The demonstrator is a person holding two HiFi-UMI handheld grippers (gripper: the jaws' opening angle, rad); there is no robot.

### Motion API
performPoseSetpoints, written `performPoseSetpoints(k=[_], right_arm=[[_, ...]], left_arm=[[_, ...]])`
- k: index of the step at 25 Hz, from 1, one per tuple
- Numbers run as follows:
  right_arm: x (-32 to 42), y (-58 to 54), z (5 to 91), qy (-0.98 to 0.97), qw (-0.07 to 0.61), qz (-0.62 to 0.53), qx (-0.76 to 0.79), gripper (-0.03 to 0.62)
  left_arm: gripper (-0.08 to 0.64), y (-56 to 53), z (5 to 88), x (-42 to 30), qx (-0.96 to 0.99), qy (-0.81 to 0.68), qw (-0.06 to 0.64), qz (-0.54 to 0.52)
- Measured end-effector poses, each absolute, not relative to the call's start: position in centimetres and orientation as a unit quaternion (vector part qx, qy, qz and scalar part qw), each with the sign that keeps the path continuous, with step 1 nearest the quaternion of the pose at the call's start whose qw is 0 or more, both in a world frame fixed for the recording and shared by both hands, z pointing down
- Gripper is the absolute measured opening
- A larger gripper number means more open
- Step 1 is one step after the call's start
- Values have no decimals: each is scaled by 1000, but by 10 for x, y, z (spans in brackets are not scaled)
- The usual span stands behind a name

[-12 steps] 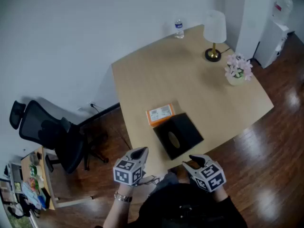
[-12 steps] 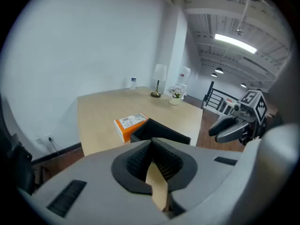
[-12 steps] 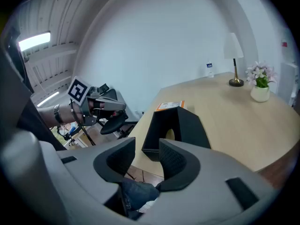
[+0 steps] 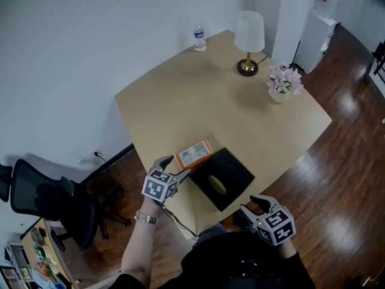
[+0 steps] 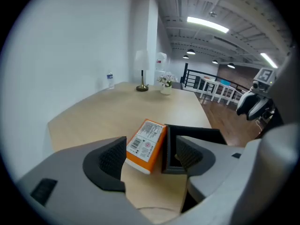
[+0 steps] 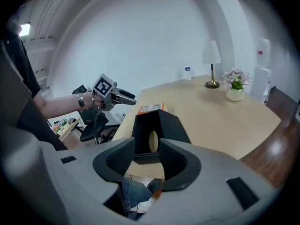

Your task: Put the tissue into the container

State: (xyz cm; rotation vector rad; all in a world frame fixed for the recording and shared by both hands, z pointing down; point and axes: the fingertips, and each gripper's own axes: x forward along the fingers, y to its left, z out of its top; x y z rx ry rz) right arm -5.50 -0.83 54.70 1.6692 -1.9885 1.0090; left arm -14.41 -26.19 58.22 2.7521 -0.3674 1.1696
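Observation:
An orange tissue pack (image 4: pixel 193 154) lies flat near the front edge of the wooden table (image 4: pixel 180 101). It touches the far left side of a black box-shaped container (image 4: pixel 221 178) with an oval hole in its top. My left gripper (image 4: pixel 174 168) is open at the pack's near end. In the left gripper view the pack (image 5: pixel 146 145) lies just ahead between the pads without touching them, with the container (image 5: pixel 194 135) on its right. My right gripper (image 4: pixel 252 206) is open and empty just off the table's front edge. It faces the container (image 6: pixel 154 125).
At the table's far side stand a white-shaded lamp (image 4: pixel 248 38), a small water bottle (image 4: pixel 199 38) and a pot of pink flowers (image 4: pixel 281 84). A black office chair (image 4: pixel 42 197) stands on the floor to the left. A white dispenser (image 4: pixel 319 17) is at the far right.
My left gripper has moved forward from below the table's edge up to the near end of the orange pack. The right gripper has stayed near the front edge.

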Motion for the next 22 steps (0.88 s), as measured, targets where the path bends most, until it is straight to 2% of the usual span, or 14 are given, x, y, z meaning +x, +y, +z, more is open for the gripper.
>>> performPoseSetpoints(k=[9, 15, 18, 22], right_arm=[[-49, 3, 555, -651, 173, 385, 631, 173], [-49, 11, 560, -631, 165, 399, 644, 173], [-50, 15, 562, -623, 161, 407, 648, 173], [-52, 19, 563, -615, 158, 411, 654, 173]], left_arm=[[355, -290, 658, -118, 868, 1, -30, 495], [506, -289, 690, -106, 840, 51, -72, 535], [515, -284, 700, -102, 835, 72, -65, 542], [463, -275, 705, -105, 837, 90, -33, 539]])
